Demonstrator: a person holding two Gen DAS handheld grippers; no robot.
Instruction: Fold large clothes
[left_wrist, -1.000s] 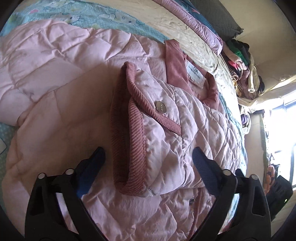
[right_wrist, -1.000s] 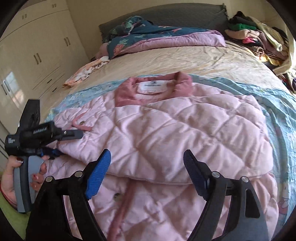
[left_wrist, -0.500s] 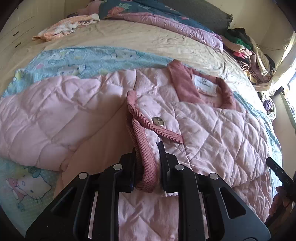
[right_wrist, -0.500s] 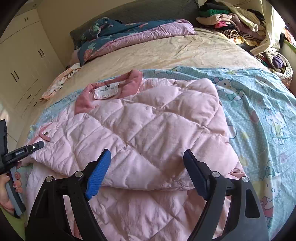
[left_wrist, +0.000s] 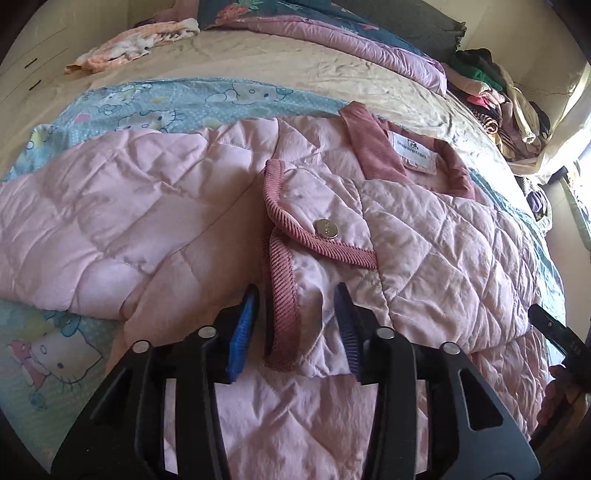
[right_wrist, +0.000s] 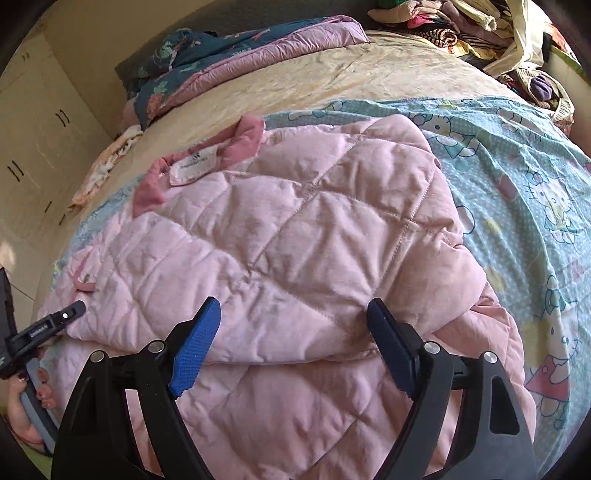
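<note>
Pink quilted jacket (left_wrist: 424, 240) spread flat on bed (left_wrist: 314, 85), over Hello Kitty sheet (right_wrist: 535, 192), sleeve cuff (left_wrist: 284, 295) folded across chest at centre frame. Left gripper (left_wrist: 295, 325) low centre, fingers just opened, straddling corduroy cuff without pressing. Right gripper (right_wrist: 295, 347) at bottom of its view, fingers wide apart above folded sleeve, nothing clamped. Clothes pile (left_wrist: 495, 96) at upper right; hand (right_wrist: 26, 406) on left gripper's handle, lower left.

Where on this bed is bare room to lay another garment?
Free: the beige sheet between the jacket collar and the folded quilts; the cartoon sheet right of the jacket. Crowded: the clothes heap at the far corner.
</note>
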